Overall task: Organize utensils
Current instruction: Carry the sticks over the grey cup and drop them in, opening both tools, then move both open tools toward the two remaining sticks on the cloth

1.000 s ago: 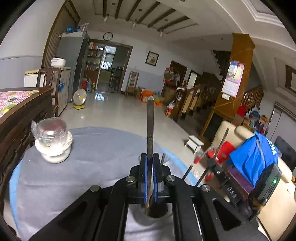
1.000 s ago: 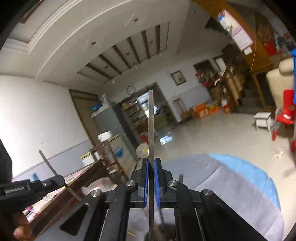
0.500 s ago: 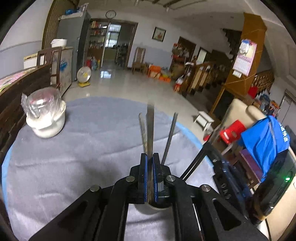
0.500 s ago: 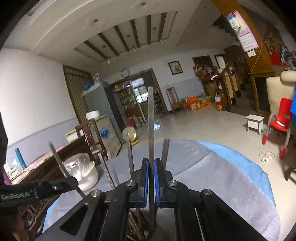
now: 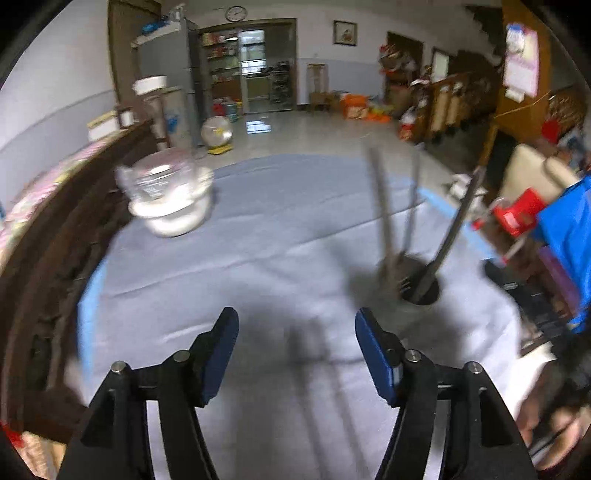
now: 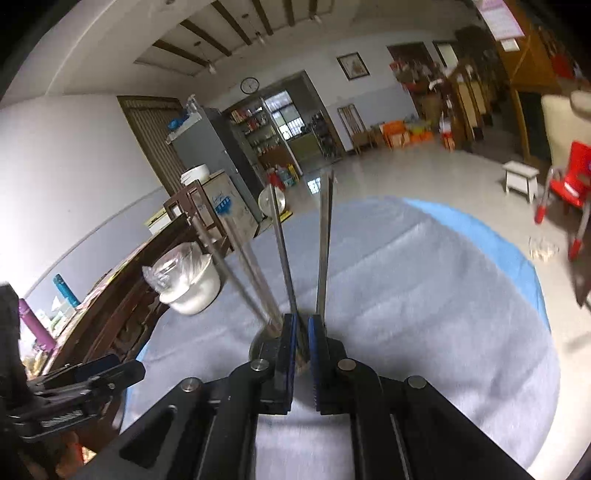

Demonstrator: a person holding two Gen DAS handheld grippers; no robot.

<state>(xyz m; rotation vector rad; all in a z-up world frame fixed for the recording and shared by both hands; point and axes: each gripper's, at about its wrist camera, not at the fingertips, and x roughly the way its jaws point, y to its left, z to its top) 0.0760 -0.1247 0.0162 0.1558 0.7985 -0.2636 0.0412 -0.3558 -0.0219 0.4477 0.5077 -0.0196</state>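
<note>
The left gripper (image 5: pixel 295 343), its jaws just sprung wide, holds nothing. The right gripper (image 6: pixel 302 345) is nearly shut around a slim steel utensil (image 6: pixel 282 254). Thin grey utensils (image 5: pixel 384 214) stand splayed in a dark holder (image 5: pixel 421 290) on the grey tablecloth (image 5: pixel 258 258).

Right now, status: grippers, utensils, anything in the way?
Left gripper just opened, nothing between its fingers. Right gripper near shut around a utensil handle over the holder cup. Three utensils stand in the cup. White bowl sits apart.

Large hall — glossy tiled floor (image 5: pixel 295 133), wall clock (image 5: pixel 235 13) above doorway, grey fridge (image 6: pixel 210 147), red chair (image 6: pixel 569 181).
</note>
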